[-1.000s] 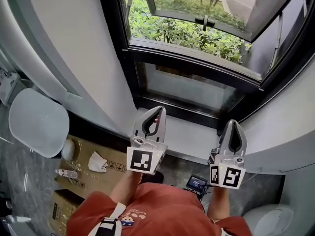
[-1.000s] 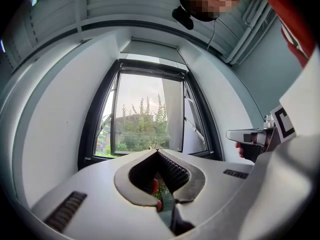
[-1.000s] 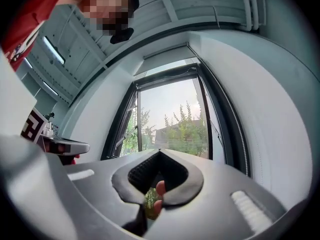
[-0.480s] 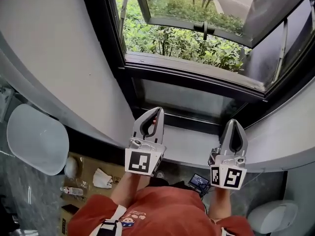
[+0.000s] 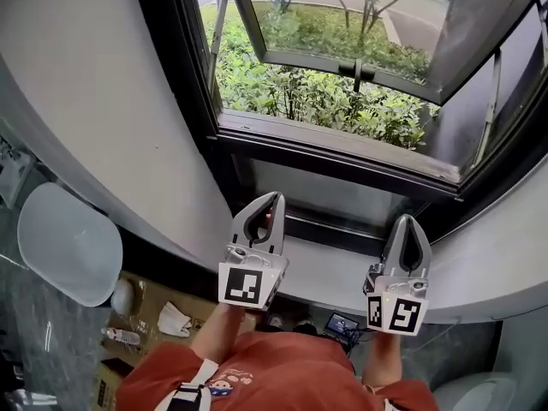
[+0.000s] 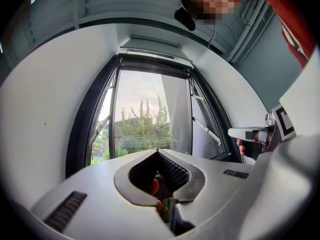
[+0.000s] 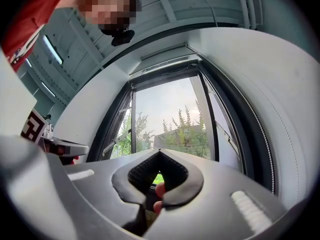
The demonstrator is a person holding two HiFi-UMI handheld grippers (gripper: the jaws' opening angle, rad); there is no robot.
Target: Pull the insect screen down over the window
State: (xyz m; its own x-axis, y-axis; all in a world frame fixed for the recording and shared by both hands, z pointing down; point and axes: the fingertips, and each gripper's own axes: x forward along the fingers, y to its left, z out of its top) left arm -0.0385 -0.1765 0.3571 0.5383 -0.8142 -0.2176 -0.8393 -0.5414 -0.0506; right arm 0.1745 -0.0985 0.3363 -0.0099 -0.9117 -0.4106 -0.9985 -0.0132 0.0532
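Both claws were clenched on nothing, the left claw (image 5: 275,198) and right claw (image 5: 405,220) side by side above the sill (image 5: 330,272), the open window (image 5: 317,92) just ahead.

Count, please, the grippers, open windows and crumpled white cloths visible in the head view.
grippers: 2 (left gripper, right gripper)
open window: 1
crumpled white cloth: 1
Total: 4
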